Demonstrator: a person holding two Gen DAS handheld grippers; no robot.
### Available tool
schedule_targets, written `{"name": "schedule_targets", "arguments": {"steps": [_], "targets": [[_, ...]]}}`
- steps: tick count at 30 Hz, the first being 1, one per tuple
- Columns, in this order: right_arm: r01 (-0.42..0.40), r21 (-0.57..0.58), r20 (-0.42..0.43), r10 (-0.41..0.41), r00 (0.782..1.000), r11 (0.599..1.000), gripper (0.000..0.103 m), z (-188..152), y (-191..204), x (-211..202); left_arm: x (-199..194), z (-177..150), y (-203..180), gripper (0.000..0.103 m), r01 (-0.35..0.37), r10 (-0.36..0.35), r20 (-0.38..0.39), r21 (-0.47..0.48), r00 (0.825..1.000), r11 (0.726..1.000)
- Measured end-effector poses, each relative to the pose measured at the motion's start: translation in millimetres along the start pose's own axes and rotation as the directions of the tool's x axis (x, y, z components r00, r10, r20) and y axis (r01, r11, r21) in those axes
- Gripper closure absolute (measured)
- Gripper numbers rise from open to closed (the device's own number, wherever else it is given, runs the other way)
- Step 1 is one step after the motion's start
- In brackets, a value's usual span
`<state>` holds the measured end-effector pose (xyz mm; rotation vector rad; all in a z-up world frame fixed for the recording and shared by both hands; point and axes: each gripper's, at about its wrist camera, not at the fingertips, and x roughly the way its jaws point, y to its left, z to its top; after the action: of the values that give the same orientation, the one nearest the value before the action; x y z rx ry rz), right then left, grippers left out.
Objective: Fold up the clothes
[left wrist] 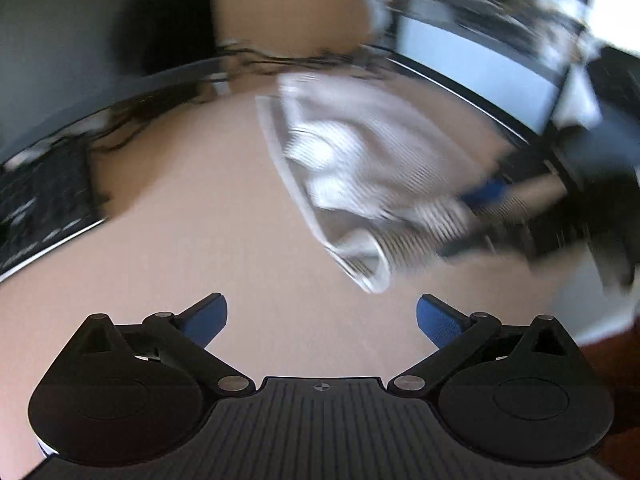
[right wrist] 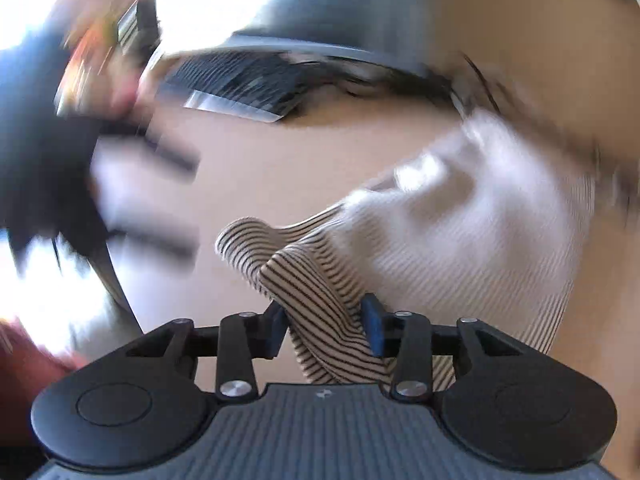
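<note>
Both grippers sit over my tan table (left wrist: 192, 200): my right gripper (right wrist: 325, 326) is clenched on a bunched fold of the striped garment (right wrist: 460, 240), which trails ahead and right of its jaws, while my left gripper (left wrist: 322, 316) gapes wide, cloth just beyond.

A black keyboard (left wrist: 44, 200) lay at the tan bench's (left wrist: 192, 216) far edge, beside tangled dark cables (left wrist: 272, 60).
</note>
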<state>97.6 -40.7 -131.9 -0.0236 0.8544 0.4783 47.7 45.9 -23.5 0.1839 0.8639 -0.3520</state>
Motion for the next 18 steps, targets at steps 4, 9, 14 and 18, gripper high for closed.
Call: {"name": "schedule_targets", "arguments": {"steps": [4,9,14,18], "targets": [[-0.071,0.166,-0.012,0.074,0.997,0.984,0.064,2,-30,-2,30,9,-26,0.0,-0.04,0.041,-0.003,0.143,0.999,0.989],[0.073,-0.036,0.062,-0.071,0.996,0.997,0.045,-5,-2,-24,55,40,-37,0.0,-0.041,0.036,0.039,0.142,0.999,0.989],[0.306,-0.212,0.191,-0.267,0.945,0.928,0.029,-27,14,-37,69,56,-46,0.0,-0.021,0.018,0.028,0.122,0.999,0.992],[0.358,-0.203,0.168,-0.328,0.93,0.911,0.029,-38,5,-29,73,62,-36,0.0,0.056,-0.056,0.003,0.035,0.998,0.998]]}}
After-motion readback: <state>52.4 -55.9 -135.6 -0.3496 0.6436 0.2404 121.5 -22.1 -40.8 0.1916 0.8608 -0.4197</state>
